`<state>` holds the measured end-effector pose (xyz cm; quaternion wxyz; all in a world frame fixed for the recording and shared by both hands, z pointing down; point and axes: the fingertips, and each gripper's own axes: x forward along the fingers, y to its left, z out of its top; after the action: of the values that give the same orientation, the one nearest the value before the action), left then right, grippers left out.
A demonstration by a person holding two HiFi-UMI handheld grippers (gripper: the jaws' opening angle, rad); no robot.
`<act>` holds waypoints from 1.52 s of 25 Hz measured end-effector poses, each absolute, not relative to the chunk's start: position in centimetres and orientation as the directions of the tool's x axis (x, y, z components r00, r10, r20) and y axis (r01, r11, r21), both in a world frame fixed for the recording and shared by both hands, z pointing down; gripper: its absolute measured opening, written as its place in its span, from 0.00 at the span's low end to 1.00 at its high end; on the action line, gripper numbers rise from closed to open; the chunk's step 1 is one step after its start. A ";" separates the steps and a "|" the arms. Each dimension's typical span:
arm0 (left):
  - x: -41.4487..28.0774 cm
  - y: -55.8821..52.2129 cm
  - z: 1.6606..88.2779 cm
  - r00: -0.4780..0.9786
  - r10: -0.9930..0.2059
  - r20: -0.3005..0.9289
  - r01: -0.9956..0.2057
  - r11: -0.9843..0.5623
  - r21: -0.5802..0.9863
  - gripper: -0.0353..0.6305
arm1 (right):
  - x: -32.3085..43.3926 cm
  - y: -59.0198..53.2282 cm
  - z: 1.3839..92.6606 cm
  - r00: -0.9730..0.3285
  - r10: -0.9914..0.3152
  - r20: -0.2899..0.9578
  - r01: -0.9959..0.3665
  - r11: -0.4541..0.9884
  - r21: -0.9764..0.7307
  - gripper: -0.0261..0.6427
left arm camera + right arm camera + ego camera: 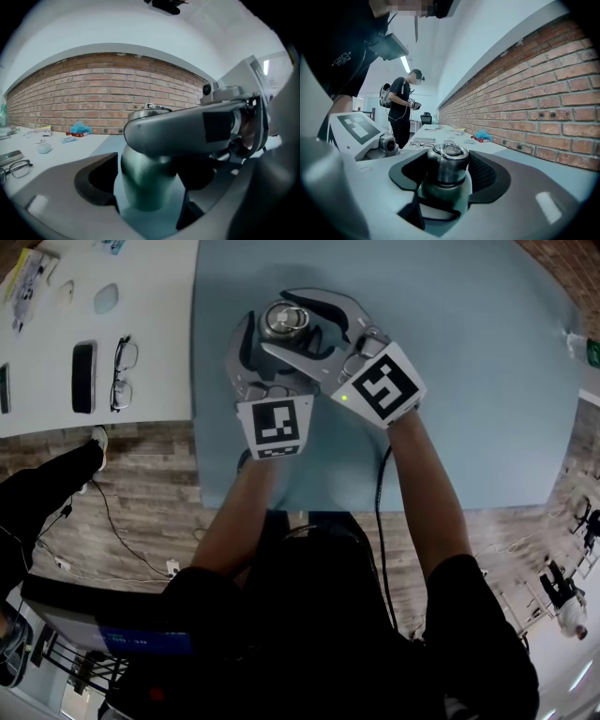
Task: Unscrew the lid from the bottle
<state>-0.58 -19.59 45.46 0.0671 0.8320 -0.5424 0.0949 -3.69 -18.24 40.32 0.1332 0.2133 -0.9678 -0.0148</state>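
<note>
A dark metal bottle [145, 180] stands on the pale blue table [469, 381]. Its steel lid [286, 319] carries a small ring [452, 151]. My right gripper [447, 174] reaches in from the right, and its dark pads [483, 172] lie against both sides of the lid [447, 161]. One of its fingers [187, 131] crosses the left gripper view above the bottle body. My left gripper [147, 199] is lower, with the bottle body between its wide jaws. A sliver of table shows between the body and the right-hand jaw. In the head view the left gripper [272, 341] lies partly under the right gripper [274, 326].
A white table [150, 296] adjoins on the left, with glasses [122, 371], a black phone [83, 376] and small items. A brick wall [93, 98] runs behind. A person [401, 108] stands far off in the room. A cable [380, 512] hangs from my right gripper.
</note>
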 end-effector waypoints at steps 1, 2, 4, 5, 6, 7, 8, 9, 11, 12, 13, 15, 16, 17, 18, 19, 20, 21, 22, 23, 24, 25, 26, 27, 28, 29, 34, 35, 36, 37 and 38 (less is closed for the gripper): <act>-0.6 -19.6 45.5 0.388 -0.892 0.233 -0.918 -0.397 0.006 0.61 | -3.7 -18.2 40.3 -0.873 -0.417 0.254 -0.408 0.909 0.087 0.44; -0.5 -19.7 45.6 0.382 -0.893 0.236 -0.919 -0.393 0.000 0.60 | -3.7 -18.2 40.3 -0.873 -0.416 0.256 -0.407 0.909 0.089 0.44; -0.4 -19.7 45.7 0.374 -0.895 0.243 -0.921 -0.389 -0.017 0.60 | -3.8 -18.2 40.3 -0.873 -0.416 0.257 -0.407 0.909 0.089 0.44; -0.4 -19.7 45.7 0.371 -0.896 0.245 -0.922 -0.388 -0.023 0.59 | -3.8 -18.2 40.3 -0.873 -0.417 0.254 -0.408 0.909 0.087 0.44; -0.3 -19.8 45.8 0.368 -0.897 0.246 -0.922 -0.386 -0.027 0.59 | -3.7 -18.2 40.2 -0.873 -0.418 0.252 -0.410 0.908 0.084 0.44; -0.3 -19.8 45.8 0.367 -0.897 0.246 -0.922 -0.385 -0.028 0.59 | -3.7 -18.2 40.2 -0.873 -0.419 0.249 -0.412 0.908 0.082 0.44; -0.2 -19.8 45.8 0.368 -0.897 0.245 -0.922 -0.385 -0.028 0.59 | -3.7 -18.2 40.2 -0.874 -0.418 0.248 -0.411 0.908 0.083 0.44; -0.2 -19.8 45.7 0.369 -0.896 0.245 -0.922 -0.387 -0.027 0.59 | -3.7 -18.2 40.2 -0.874 -0.418 0.249 -0.410 0.908 0.084 0.44; -0.3 -19.8 45.7 0.375 -0.894 0.245 -0.920 -0.392 -0.024 0.59 | -3.7 -18.2 40.2 -0.874 -0.416 0.253 -0.408 0.909 0.085 0.44; -0.3 -19.8 45.6 0.378 -0.893 0.244 -0.918 -0.395 -0.021 0.59 | -3.7 -18.2 40.2 -0.874 -0.415 0.254 -0.407 0.909 0.086 0.44; -0.3 -19.8 45.6 0.383 -0.891 0.243 -0.917 -0.399 -0.018 0.59 | -3.8 -18.2 40.1 -0.874 -0.414 0.255 -0.406 0.910 0.086 0.44; -0.4 -19.8 45.6 0.397 -0.886 0.242 -0.911 -0.412 -0.013 0.59 | -3.8 -18.2 40.1 -0.875 -0.412 0.255 -0.404 0.911 0.086 0.44; -0.4 -19.8 45.6 0.405 -0.882 0.241 -0.908 -0.420 -0.011 0.59 | -3.9 -18.2 40.1 -0.876 -0.411 0.254 -0.402 0.911 0.086 0.44; -0.4 -19.7 45.6 0.414 -0.878 0.241 -0.904 -0.428 -0.010 0.59 | -3.9 -18.2 40.1 -0.877 -0.409 0.252 -0.401 0.912 0.086 0.44; -0.4 -19.7 45.6 0.422 -0.874 0.240 -0.899 -0.437 -0.010 0.59 | -3.9 -18.2 40.1 -0.878 -0.408 0.250 -0.400 0.913 0.085 0.44; -0.3 -19.7 45.6 0.431 -0.870 0.240 -0.895 -0.447 -0.010 0.59 | -3.9 -18.1 40.1 -0.879 -0.406 0.249 -0.398 0.913 0.085 0.44; -0.3 -19.7 45.6 0.441 -0.865 0.241 -0.889 -0.457 -0.011 0.59 | -3.9 -18.1 40.1 -0.880 -0.405 0.249 -0.397 0.914 0.084 0.44; -0.3 -19.6 45.6 0.452 -0.859 0.241 -0.884 -0.468 -0.012 0.59 | -3.9 -18.1 40.1 -0.881 -0.403 0.249 -0.395 0.915 0.084 0.44; -0.2 -19.6 45.6 0.463 -0.853 0.242 -0.877 -0.480 -0.013 0.59 | -3.9 -18.1 40.2 -0.881 -0.401 0.251 -0.393 0.916 0.083 0.44; -0.2 -19.5 45.7 0.475 -0.846 0.242 -0.870 -0.492 -0.014 0.59 | -3.9 -18.0 40.2 -0.881 -0.399 0.253 -0.391 0.917 0.084 0.44; -0.2 -19.5 45.7 0.486 -0.840 0.242 -0.864 -0.504 -0.015 0.60 | -3.9 -18.0 40.3 -0.882 -0.397 0.255 -0.389 0.918 0.084 0.44; -0.2 -19.5 45.7 0.496 -0.834 0.243 -0.857 -0.514 -0.017 0.60 | -3.9 -18.0 40.3 -0.883 -0.395 0.255 -0.387 0.918 0.083 0.44; -0.2 -19.5 45.7 0.504 -0.829 0.243 -0.852 -0.523 -0.018 0.60 | -3.9 -18.0 40.3 -0.883 -0.394 0.254 -0.385 0.919 0.084 0.44; -0.2 -19.5 45.7 0.512 -0.824 0.243 -0.847 -0.531 -0.019 0.60 | -3.9 -18.0 40.3 -0.884 -0.393 0.254 -0.384 0.919 0.084 0.44; -0.2 -19.4 45.7 0.518 -0.820 0.243 -0.842 -0.538 -0.020 0.60 | -3.9 -18.0 40.2 -0.884 -0.392 0.254 -0.383 0.920 0.084 0.44; -0.2 -19.4 45.7 0.525 -0.816 0.243 -0.838 -0.545 -0.020 0.60 | -4.0 -18.0 40.2 -0.885 -0.391 0.252 -0.383 0.920 0.083 0.44; -0.1 -19.4 45.8 0.556 -0.794 0.248 -0.815 -0.578 -0.024 0.60 | -4.0 -17.9 40.3 -0.888 -0.384 0.254 -0.375 0.923 0.086 0.44; -0.1 -19.3 45.8 0.563 -0.788 0.250 -0.810 -0.586 -0.024 0.60 | -4.0 -17.9 40.4 -0.888 -0.382 0.256 -0.373 0.924 0.087 0.44; -0.1 -19.3 45.8 0.571 -0.781 0.254 -0.803 -0.595 -0.024 0.60 | -4.1 -17.9 40.4 -0.888 -0.381 0.258 -0.370 0.925 0.089 0.44; -0.1 -19.3 45.9 0.580 -0.773 0.258 -0.796 -0.605 -0.023 0.60 | -4.1 -17.9 40.4 -0.888 -0.379 0.261 -0.367 0.925 0.093 0.44; -0.1 -19.3 45.9 0.589 -0.764 0.262 -0.788 -0.615 -0.023 0.60 | -4.1 -17.9 40.5 -0.888 -0.377 0.264 -0.364 0.926 0.097 0.44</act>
<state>-0.07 -19.30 45.94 0.0475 0.8901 -0.4360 0.1239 -4.11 -17.86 40.49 0.1403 0.1906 -0.9713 -0.0225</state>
